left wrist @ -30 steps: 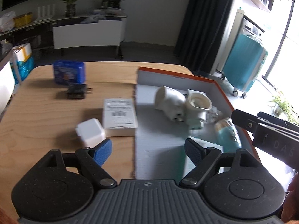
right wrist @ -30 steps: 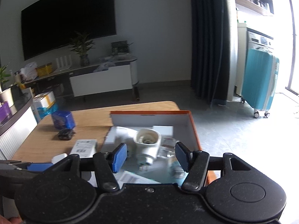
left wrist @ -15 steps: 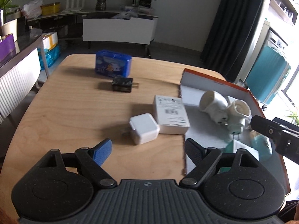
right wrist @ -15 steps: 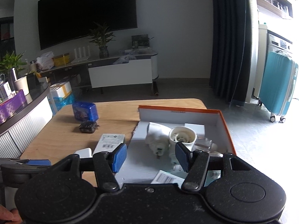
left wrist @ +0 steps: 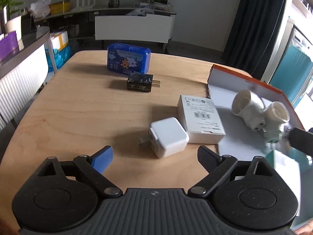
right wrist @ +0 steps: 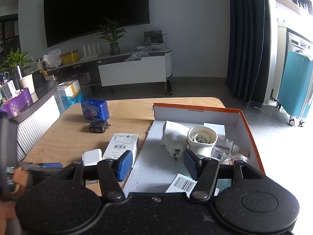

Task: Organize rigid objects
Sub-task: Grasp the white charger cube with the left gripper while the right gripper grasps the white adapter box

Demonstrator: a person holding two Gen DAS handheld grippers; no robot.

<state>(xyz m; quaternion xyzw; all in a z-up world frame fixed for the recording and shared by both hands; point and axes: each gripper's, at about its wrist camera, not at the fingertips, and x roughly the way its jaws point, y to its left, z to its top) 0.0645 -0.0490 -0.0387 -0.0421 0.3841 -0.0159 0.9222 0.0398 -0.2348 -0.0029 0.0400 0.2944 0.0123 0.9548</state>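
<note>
Approaching white charger [left wrist: 168,136] on surface [left wrist: 78,113]: lying just ahead of left hand-held gripper [left wrist: 154,154], jaws opening, nothing between; prongs pointing left, beside white carton [left wrist: 200,121]. Right hand-held gripper [right wrist: 156,164] apart, empty, over orange-rimmed box [right wrist: 251,135], farther off.

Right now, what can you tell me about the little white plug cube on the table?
The white charger is a small cube of smooth, glossy plastic with rounded corners. Two metal prongs stick out of its left side, level with the table. It lies flat on the wood, turned a bit askew, with one corner right against the white box; whether they touch is unclear. Nothing holds it.
</note>
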